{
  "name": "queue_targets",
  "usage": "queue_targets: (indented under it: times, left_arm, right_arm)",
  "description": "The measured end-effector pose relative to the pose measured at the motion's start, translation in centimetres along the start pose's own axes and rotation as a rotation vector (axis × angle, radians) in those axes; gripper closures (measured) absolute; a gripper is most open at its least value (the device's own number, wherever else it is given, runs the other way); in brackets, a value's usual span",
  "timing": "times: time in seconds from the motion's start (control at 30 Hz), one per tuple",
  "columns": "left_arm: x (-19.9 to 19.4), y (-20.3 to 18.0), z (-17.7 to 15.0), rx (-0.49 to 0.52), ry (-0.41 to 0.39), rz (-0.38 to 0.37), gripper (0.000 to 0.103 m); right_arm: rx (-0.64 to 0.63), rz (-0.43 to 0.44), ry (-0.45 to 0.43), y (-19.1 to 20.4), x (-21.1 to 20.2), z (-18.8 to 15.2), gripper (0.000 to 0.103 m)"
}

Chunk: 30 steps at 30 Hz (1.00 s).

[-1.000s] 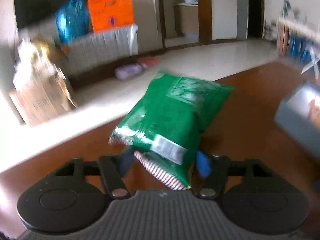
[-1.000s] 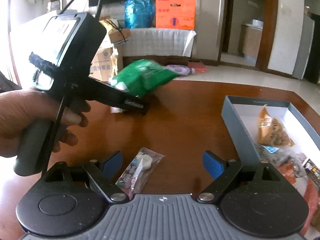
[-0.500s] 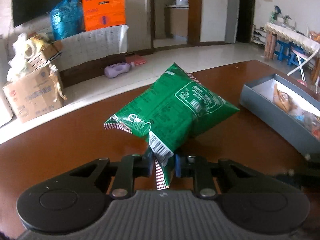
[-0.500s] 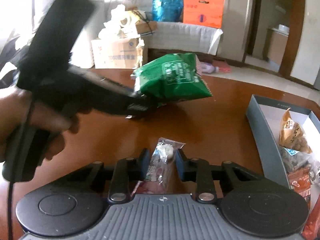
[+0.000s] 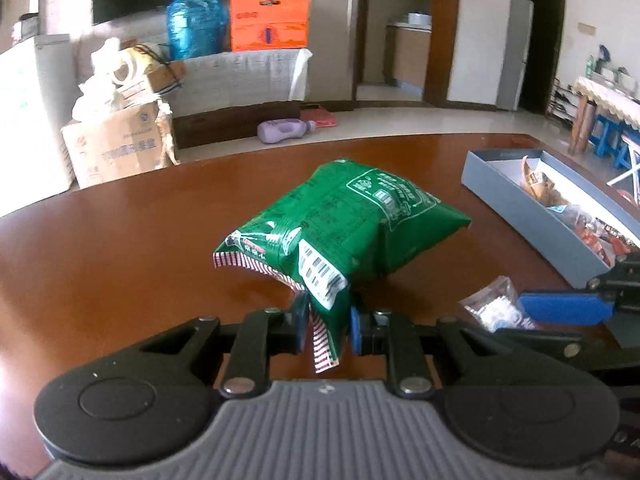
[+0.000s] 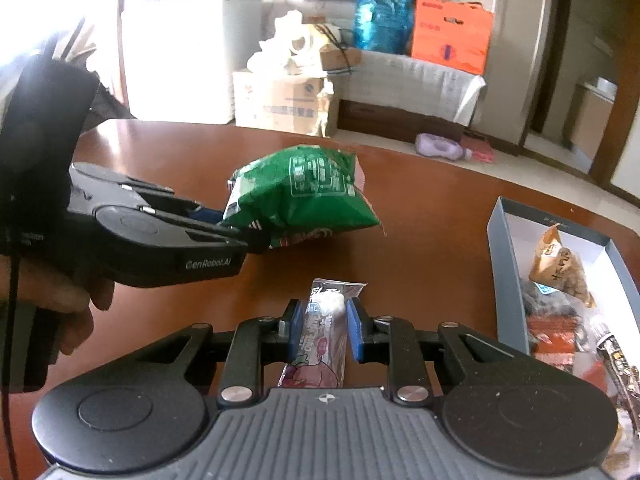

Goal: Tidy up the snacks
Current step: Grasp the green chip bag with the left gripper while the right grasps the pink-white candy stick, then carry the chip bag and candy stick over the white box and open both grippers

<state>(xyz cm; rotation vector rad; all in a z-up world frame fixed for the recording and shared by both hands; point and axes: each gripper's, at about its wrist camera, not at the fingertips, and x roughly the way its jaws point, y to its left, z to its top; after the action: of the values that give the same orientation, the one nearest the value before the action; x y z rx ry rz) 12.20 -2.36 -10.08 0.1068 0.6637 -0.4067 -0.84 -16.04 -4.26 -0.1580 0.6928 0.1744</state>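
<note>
I have the green snack bag pinched by its crimped, red-striped end seam in my left gripper, pads pressed on the foil, the puffy body hanging out ahead of the jaws and clear above the brown table. It looks light and air-filled, so the weight is no worry; the foil is slick and crinkly, though, and a hold on the flat seam is the right one, since squeezing the pillow part would likely crush what is inside or let it squirt free. My right gripper is clamped on a small clear-wrapped snack packet, pads on both long sides near its middle, the wrapper's front end poking out past the fingers. That one is soft and thin, and I judge it could slide lengthwise if I tilt it steeply. The grey box sits to the right on the table, open-topped, already holding a tan bag and several other wrapped snacks. Both loads are near it, not yet over it. Beyond the table, a cardboard carton and an orange box stand in the room.
</note>
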Motion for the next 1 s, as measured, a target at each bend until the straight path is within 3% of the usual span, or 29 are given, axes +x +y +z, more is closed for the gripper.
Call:
queue_targets:
  times: [0.37,0.6,1.0]
  left_arm:
    - [-4.8,-2.2,-3.4,-0.034,-0.011,0.033,0.086]
    - [-7.7,-2.6,-2.9,-0.016,-0.057,0.043,0.088]
    - [-10.9,-2.5,-1.4,-0.031,-0.131,-0.005,0.091]
  right_arm:
    - [0.004,0.036,-0.041,-2.3,-3.6,-0.6,0.078]
    - [0.01,0.053,-0.064,-2.5,-4.7,-0.6,0.078]
    - [0.021,0.047,-0.109,-2.7,-6.1,-0.3,0.078]
